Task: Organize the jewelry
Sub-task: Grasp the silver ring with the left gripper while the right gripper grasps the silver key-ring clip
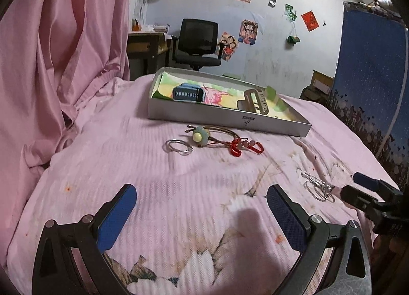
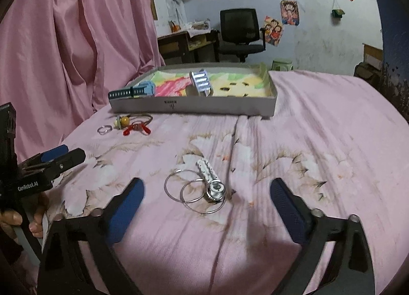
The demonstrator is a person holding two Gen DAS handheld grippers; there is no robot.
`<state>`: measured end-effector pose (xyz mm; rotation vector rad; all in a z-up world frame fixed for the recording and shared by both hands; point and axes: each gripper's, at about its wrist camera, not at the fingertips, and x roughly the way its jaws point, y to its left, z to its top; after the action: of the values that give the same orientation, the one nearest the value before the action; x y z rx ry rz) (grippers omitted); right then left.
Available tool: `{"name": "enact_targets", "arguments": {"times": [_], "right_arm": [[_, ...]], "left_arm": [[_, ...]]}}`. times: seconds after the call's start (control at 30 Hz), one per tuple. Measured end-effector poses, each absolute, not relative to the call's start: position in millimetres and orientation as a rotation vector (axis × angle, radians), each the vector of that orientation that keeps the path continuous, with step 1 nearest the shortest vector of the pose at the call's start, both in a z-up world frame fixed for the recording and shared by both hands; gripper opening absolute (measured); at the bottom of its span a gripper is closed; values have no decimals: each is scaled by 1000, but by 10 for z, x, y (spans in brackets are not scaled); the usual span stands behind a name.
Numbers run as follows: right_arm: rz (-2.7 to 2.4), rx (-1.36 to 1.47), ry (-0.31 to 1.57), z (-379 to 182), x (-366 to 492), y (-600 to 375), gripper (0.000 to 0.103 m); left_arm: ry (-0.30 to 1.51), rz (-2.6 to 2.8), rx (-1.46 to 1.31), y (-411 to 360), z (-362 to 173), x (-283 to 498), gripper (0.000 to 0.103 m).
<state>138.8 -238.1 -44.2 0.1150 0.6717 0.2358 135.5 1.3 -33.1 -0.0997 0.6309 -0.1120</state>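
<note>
My left gripper [image 1: 202,215] is open and empty, low over the pink bedspread. Ahead of it lie a pair of silver rings [image 1: 179,146], a bangle with a pale flower bead [image 1: 200,135] and a red cord bracelet [image 1: 245,145]. Behind them stands a grey shallow box [image 1: 217,118] that holds a blue watch [image 1: 186,93] and a tan claw clip [image 1: 255,102]. My right gripper [image 2: 207,212] is also open, with silver hoops [image 2: 194,192] and a silver studded piece [image 2: 208,172] lying just ahead between its fingers, untouched. The box [image 2: 204,107] sits further back.
Pink curtain [image 1: 51,52] hangs along the left of the bed. A desk and black office chair [image 1: 198,39] stand behind the bed, and a blue patterned panel [image 1: 370,77] is on the right. A hand [image 2: 15,218] holds the left gripper's handle at the left edge.
</note>
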Motion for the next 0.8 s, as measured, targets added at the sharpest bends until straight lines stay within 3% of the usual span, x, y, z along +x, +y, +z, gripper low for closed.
{"name": "enact_targets", "arguments": {"times": [0.07,0.23,0.5,0.8], "right_arm": [[246,118,700,-491,1436,-2361,75],[292,122,728,-534,1510,-2288,68],[386,23,743,-521,1517,-1985,32],[334,6,819,-604,1667,-1930,29]], "left_arm": [[638,-111,-104,27,-341,1366,103],[659,-100,-108,67,-353,1453,103],[677,-102,-115,161,-344,1635,101],[732,-135,-127,216,-380,1937,83]]}}
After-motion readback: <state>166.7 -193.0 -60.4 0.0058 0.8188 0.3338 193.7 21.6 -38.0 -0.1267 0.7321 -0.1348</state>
